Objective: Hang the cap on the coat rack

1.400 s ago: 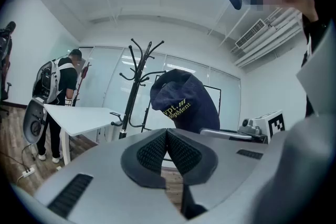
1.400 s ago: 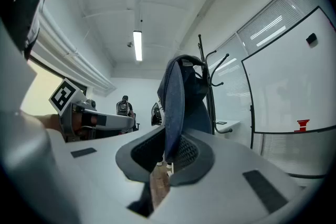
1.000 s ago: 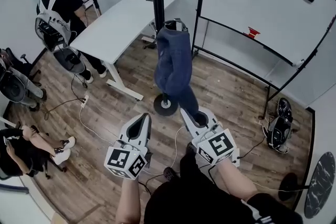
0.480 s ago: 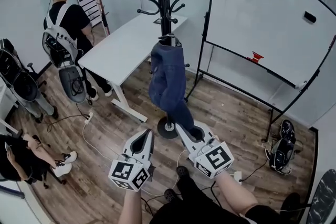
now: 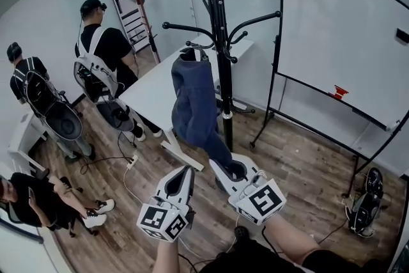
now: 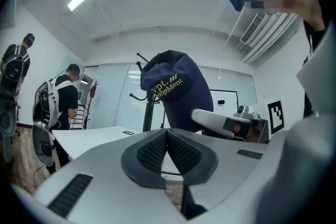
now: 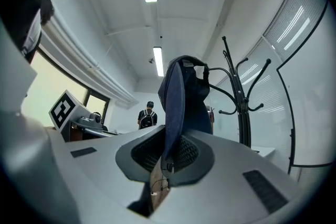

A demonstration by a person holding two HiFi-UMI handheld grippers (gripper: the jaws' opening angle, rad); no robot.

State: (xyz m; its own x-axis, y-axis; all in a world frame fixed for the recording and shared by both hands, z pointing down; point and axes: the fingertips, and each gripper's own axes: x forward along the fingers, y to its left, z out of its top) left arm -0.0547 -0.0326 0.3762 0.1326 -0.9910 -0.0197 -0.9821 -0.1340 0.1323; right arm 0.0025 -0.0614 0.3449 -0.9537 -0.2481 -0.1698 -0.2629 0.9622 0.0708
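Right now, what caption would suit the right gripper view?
The right gripper clamps the edge of a navy cap, held up beside the black coat rack.

Left gripper (image 5: 184,174) held low and pointing forward, jaws pressed together with nothing between them, right gripper (image 5: 231,169) just beside it and slightly further forward, jaws clamped on the edge of the navy cap (image 5: 195,105), left forearm (image 5: 167,257) and right forearm (image 5: 287,241) both bare, reaching forward.

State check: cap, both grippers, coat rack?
Cap: held up by its brim, top beside a rack hook; hooked or not, unclear.
Right gripper: shut on cap.
Left gripper: shut, nothing between its jaws.
Coat rack: upright.
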